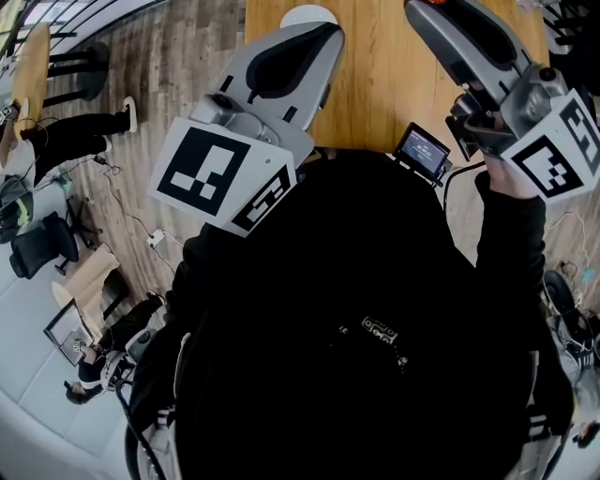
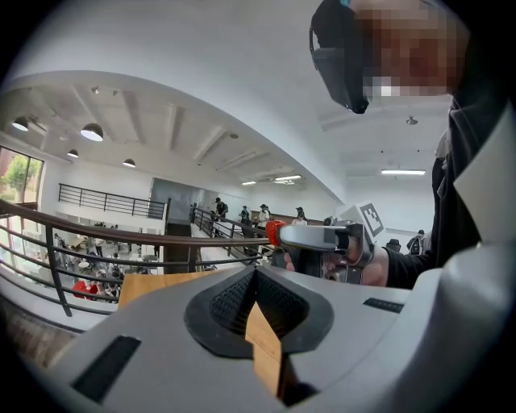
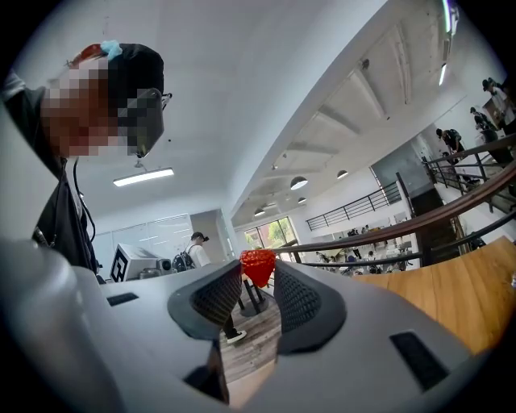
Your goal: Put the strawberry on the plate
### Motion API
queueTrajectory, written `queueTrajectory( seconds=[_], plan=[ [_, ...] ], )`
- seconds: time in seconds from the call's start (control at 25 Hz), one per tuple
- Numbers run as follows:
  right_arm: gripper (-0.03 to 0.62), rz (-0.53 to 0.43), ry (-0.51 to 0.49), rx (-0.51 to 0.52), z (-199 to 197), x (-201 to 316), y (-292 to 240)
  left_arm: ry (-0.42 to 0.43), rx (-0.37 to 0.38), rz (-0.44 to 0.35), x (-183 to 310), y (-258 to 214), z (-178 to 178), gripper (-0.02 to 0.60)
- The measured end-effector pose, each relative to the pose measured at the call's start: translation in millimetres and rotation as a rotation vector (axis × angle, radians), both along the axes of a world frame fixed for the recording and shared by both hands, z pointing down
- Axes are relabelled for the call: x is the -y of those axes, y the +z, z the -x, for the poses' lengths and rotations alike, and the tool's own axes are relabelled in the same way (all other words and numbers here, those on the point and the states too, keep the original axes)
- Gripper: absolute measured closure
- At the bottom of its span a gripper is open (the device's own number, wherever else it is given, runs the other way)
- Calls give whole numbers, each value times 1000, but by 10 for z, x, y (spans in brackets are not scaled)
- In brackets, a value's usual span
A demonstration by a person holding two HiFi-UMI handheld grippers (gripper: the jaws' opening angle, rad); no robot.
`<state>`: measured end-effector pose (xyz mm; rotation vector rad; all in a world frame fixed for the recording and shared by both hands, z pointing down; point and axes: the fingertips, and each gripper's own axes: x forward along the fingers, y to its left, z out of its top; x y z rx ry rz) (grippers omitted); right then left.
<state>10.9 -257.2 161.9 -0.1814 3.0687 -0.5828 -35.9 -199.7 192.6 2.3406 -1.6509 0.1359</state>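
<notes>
A red strawberry sits between the tips of my right gripper, whose dark pads press on both its sides. The left gripper view shows the same strawberry at the end of the right gripper, held level in the air. In the head view the right gripper reaches over the wooden table at the top right. My left gripper points at a white plate, which it partly hides. Its jaws meet at the tip with nothing in them.
A small device with a screen stands at the table's near edge. The person's black top fills the lower head view. Wooden floor, chairs and cables lie to the left. A railing and distant people show behind.
</notes>
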Motion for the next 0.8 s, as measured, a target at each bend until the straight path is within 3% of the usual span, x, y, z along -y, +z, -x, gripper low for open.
queueTrajectory(
  seconds=[0.2, 0.44, 0.68, 0.8],
  plan=[
    [457, -4, 34, -9, 130, 75, -4, 43, -1, -34, 141, -74, 158, 578],
    [457, 5, 111, -1, -361, -93, 198, 123, -10, -27, 30, 144, -278, 578],
    [457, 8, 173, -26, -3, -36, 199, 170, -35, -13, 76, 170, 146, 578],
    [457, 5, 195, -31, -80, 79, 71, 186, -36, -22, 200, 30, 93, 578]
  ],
)
